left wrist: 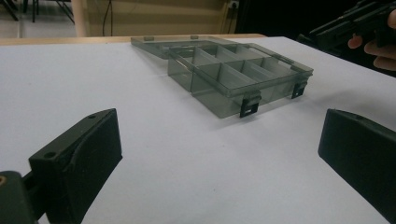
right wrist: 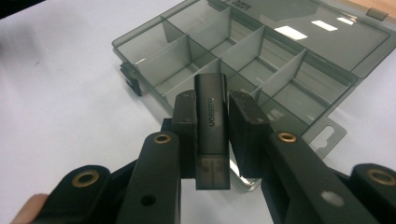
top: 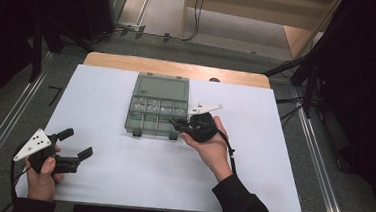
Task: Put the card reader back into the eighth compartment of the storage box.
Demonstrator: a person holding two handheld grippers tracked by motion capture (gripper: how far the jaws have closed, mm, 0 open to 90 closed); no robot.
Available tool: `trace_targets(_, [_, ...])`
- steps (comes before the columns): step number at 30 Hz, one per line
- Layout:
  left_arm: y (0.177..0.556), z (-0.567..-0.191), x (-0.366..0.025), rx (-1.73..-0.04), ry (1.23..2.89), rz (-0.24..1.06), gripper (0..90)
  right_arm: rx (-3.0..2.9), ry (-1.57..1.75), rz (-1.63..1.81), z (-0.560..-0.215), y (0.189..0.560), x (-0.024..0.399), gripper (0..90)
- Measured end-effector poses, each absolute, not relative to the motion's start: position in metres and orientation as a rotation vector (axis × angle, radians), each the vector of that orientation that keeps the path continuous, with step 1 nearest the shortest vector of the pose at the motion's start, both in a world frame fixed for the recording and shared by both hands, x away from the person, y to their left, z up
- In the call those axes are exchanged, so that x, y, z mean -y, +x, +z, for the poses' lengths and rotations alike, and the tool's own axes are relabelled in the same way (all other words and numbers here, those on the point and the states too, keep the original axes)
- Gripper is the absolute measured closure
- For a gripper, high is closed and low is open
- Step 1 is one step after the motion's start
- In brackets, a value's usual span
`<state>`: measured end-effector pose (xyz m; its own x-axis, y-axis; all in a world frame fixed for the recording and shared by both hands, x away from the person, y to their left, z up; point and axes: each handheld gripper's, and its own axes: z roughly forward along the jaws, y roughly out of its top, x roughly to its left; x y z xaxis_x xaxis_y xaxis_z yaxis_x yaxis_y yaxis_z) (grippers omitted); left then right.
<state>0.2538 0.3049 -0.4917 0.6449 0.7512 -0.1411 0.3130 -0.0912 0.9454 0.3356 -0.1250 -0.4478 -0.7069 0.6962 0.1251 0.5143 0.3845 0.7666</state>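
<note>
left gripper [top: 75, 143]: nearest, at the counter's left front corner, in the person's left hand; in its own view the two fingers [left wrist: 81, 161] stand wide apart with nothing but bare counter between them.
counter [top: 120, 181]: white sheet over a wooden top whose far edge shows in the high view.
right gripper [top: 178, 124]: held in the right hand [top: 212, 147] just right of the box's front right corner, pointing left toward it.
right fingers [right wrist: 186, 122]: closed from both sides on the adapter; the high view is too small to show this grip.
adapter [right wrist: 211, 126]: small dark block with pale lettering down its face, clamped upright between the fingers, its tip over the box's near compartments; seen clearly in the right gripper view.
box [top: 150, 114]: smoky clear plastic tray at mid-counter, split into small compartments; its contents are too faint to tell.
latches [left wrist: 250, 106]: two black clips on the box's front wall, plain in the left gripper view.
lid [top: 159, 87]: swung open and lying flat behind the tray, farthest back.
</note>
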Motion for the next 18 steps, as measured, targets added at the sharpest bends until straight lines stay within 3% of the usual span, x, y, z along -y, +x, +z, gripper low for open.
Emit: trace_targets(18, [0.254,-0.492,-0.305,-0.880,1.679,0.461,0.0,-2.405,1.184,1.186,-0.462,0.357,0.126,71.8])
